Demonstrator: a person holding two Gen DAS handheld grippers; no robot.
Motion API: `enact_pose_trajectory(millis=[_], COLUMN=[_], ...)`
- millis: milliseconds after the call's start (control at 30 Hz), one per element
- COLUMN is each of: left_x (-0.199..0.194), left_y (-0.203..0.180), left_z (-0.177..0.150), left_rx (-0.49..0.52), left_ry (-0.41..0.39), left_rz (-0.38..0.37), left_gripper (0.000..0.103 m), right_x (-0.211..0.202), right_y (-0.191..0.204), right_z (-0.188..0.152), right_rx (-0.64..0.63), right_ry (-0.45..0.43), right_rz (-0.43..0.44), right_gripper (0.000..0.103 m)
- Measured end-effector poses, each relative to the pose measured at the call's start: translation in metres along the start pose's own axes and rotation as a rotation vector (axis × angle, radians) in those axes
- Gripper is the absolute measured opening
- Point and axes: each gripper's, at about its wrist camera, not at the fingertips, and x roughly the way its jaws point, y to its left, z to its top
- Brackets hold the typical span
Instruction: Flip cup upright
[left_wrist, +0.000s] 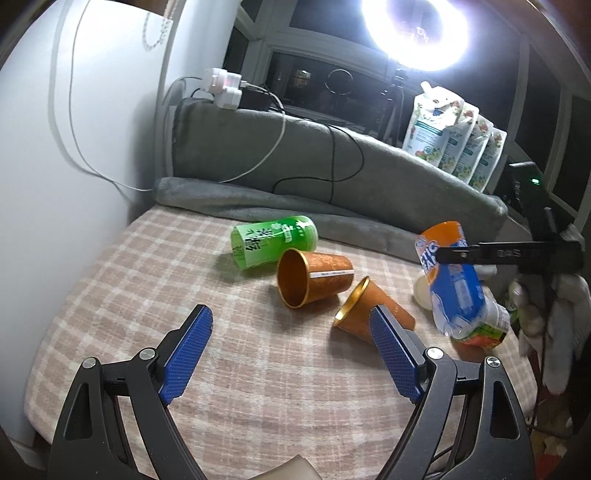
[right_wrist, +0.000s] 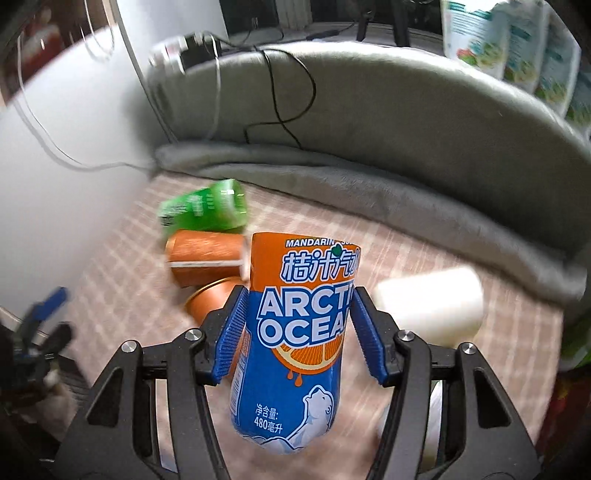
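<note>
My right gripper (right_wrist: 297, 295) is shut on a blue and orange "Arctic Ocean" cup (right_wrist: 295, 332) and holds it tilted above the checked tablecloth (left_wrist: 147, 295). The same cup (left_wrist: 454, 288) hangs at the right edge of the left wrist view. My left gripper (left_wrist: 291, 317) stands open and empty, low over the cloth. Just beyond it two orange cups with gold rims (left_wrist: 314, 277) (left_wrist: 369, 314) lie on their sides. A green cup (left_wrist: 275, 240) lies on its side behind them. A white cup (right_wrist: 432, 302) lies on the cloth to the right.
A grey blanket (left_wrist: 295, 155) forms a raised ridge along the back, with cables and plugs (left_wrist: 225, 86) on it. Several printed pouches (left_wrist: 450, 136) stand at the back right. A ring light (left_wrist: 413, 29) glares above. A gloved hand (left_wrist: 554, 314) is at the right.
</note>
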Motion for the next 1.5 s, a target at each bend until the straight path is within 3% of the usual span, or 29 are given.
enact_pose_trajectory(millis=[333,600,1067,1133,1267,1500], left_x=[0.003,0.005,0.020,0.024,0.035,0.067], left_y=[-0.019,-0.033,-0.046,-0.048,-0.058,-0.075], left_z=[-0.006,-0.012,-0.019,-0.020,-0.021,-0.020], left_rx=[0.027,0.061,0.047,0.042,0.046,-0.001], left_ry=[0.054,0.093,0.213,0.241,0.307,0.463], left_rz=[-0.083,-0.135,-0.234,-0.256,-0.307,-0.425], left_gripper=[0.086,0.086,0.086,0.086,0.086,0.086], right_x=[-0.009,0.011,0.031,0.029,0.009,-0.036], right_y=[0.002,-0.006,-0.005,-0.004,-0.009,-0.027], right_z=[-0.078,-0.116,-0.119,-0.118,-0.117,-0.141], right_rx=[0.239,0.350,0.349,0.337,0.340,0.402], right_ry=[0.040,0.094,0.122,0.113,0.047,-0.082], right_rz=[0.181,0.230,0.179,0.169,0.175,0.111], right_gripper=[0.060,0.060,0.068,0.079,0.081,0.081])
